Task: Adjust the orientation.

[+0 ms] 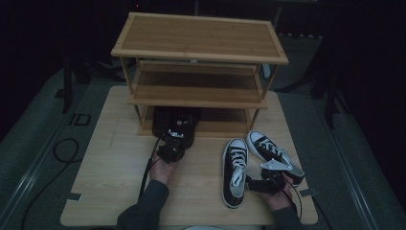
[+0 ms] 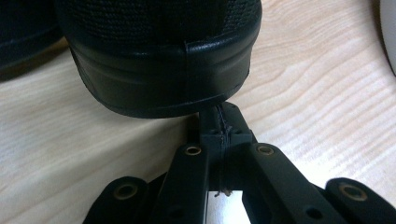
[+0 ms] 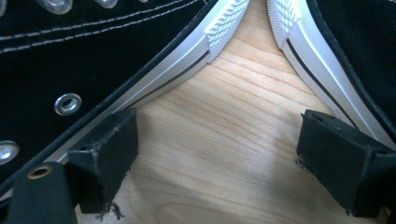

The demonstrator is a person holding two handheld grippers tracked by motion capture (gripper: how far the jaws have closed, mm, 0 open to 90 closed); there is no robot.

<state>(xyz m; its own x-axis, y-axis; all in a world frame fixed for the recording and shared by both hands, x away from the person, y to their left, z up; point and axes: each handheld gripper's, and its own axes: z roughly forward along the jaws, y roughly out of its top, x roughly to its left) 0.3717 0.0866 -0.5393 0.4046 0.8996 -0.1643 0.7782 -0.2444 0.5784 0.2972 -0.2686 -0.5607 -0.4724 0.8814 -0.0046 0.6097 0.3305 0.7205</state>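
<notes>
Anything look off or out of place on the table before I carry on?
The two black-and-white sneakers are splayed, toes close and heels spread apart, not paired neatly. The right gripper sits open between them. The all-black shoe sits at the rack's bottom shelf, with the shut left gripper at it. No damage visible.

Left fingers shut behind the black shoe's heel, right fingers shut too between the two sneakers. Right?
Not quite. The right gripper is open: the right gripper view shows its fingers spread wide over bare table between the two sneakers. The left gripper is shut at the black shoe, as you said.
</notes>
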